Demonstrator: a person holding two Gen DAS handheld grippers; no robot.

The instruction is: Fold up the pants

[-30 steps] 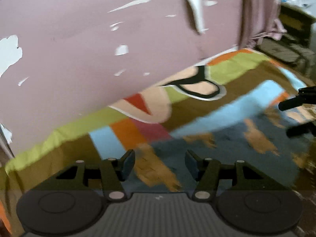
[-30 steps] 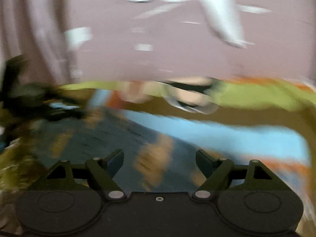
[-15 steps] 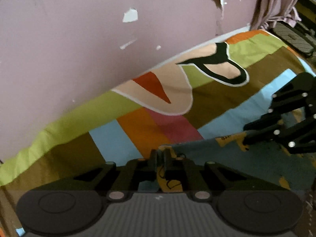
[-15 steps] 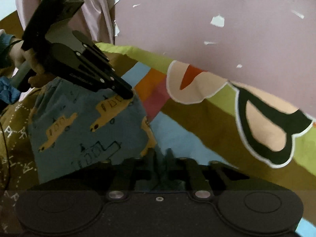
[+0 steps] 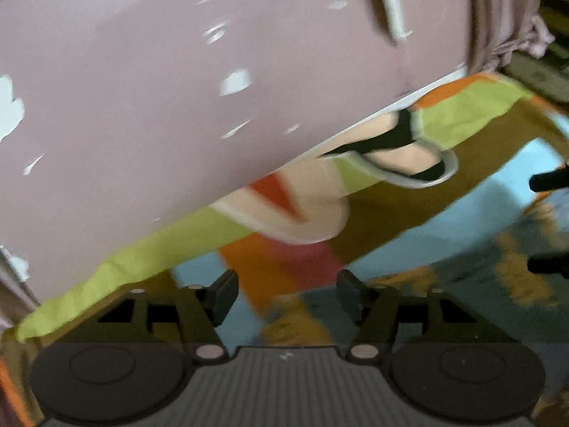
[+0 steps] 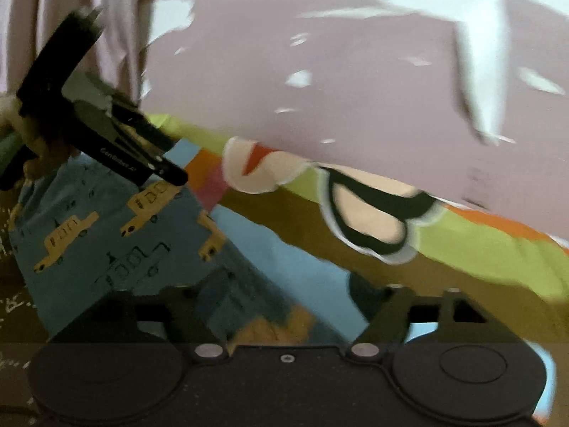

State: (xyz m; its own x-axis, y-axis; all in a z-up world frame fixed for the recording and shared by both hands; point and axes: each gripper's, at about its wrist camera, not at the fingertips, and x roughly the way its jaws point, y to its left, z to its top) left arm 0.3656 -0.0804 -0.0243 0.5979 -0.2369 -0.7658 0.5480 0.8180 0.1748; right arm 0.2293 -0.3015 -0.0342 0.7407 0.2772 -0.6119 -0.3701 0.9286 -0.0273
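The pants [image 6: 106,242] are blue with yellow car prints and lie flat on a colourful bedspread [image 6: 462,249]. In the left wrist view they show blurred at the lower right [image 5: 462,284]. My left gripper [image 5: 286,293] is open and empty above the pants' near edge. It also shows from the side in the right wrist view [image 6: 142,163], over the pants' far corner. My right gripper [image 6: 284,293] is open and empty over the pants' right edge. Its fingertips [image 5: 547,178] show at the right rim of the left wrist view.
A pink wall with peeling paint [image 5: 177,106] runs along the far side of the bed. A pink curtain [image 5: 505,17] hangs at the end of the wall. The bedspread has green, brown, blue and orange bands [image 5: 142,259].
Half a second ago both grippers were shut on the pants' edge. Now both are open and have lifted off, and the pants lie released on the bedspread.
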